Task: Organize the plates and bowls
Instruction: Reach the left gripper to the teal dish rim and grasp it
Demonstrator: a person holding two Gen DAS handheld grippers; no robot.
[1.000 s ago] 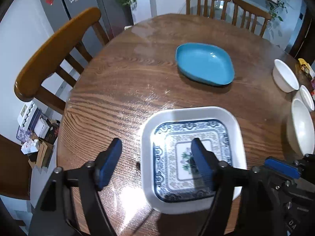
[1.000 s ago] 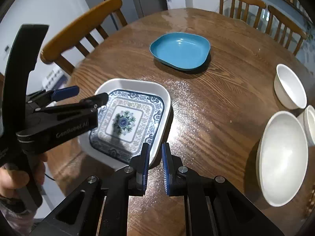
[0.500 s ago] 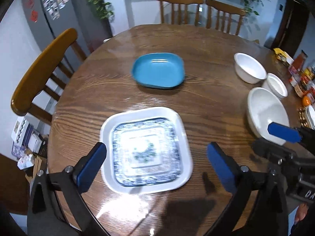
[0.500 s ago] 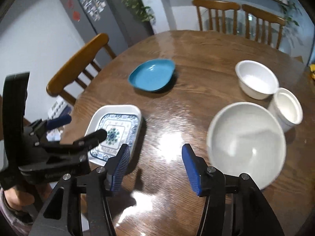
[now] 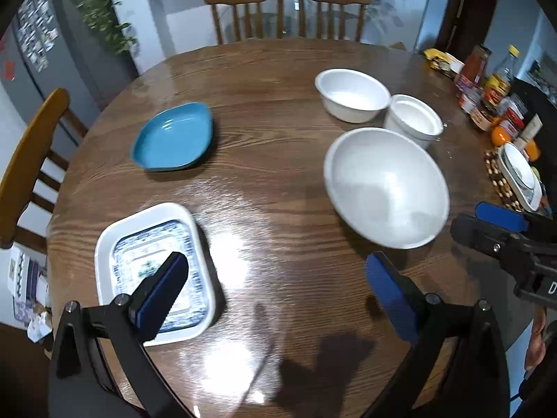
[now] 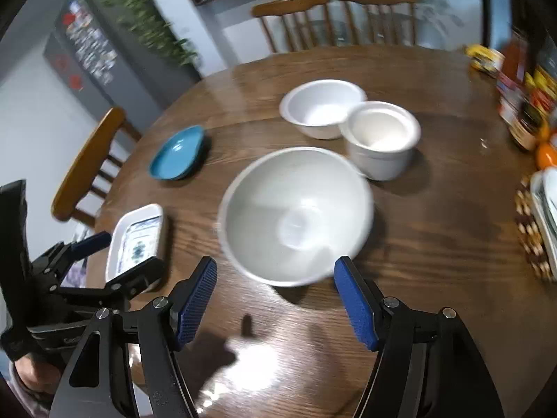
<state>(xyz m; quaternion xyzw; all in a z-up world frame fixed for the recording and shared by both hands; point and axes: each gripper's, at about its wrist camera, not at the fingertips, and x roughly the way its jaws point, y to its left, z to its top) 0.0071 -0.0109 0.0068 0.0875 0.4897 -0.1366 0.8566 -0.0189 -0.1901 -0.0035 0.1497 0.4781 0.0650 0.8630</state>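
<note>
The right hand-held gripper point(image 6: 275, 303) hangs above the near edge of the round brown wooden table point(image 6: 435, 230), its blue-padded jaws spread wide and holding nothing. Just beyond its fingertips sits the large white round bowl point(image 6: 296, 216). Behind that bowl stand a smaller white straight-sided bowl point(image 6: 381, 137) and a medium white bowl point(image 6: 322, 108), close together, possibly touching.

The left hand-held gripper point(image 5: 275, 289) is likewise wide open and empty, hovering over bare tabletop. Its left pad overlaps, in view, the white square plate with a blue floral pattern point(image 5: 153, 268), which lies flat near the table's left edge. The teal rounded plate point(image 5: 173, 136) rests farther back, well apart from the square plate and from the bowls.

Along the table's right edge crowd jars and bottles point(image 5: 487, 90), oranges point(image 5: 501, 136) and a white dish on a beaded mat point(image 5: 518, 174). Wooden chairs point(image 5: 285, 10) ring the table.
</note>
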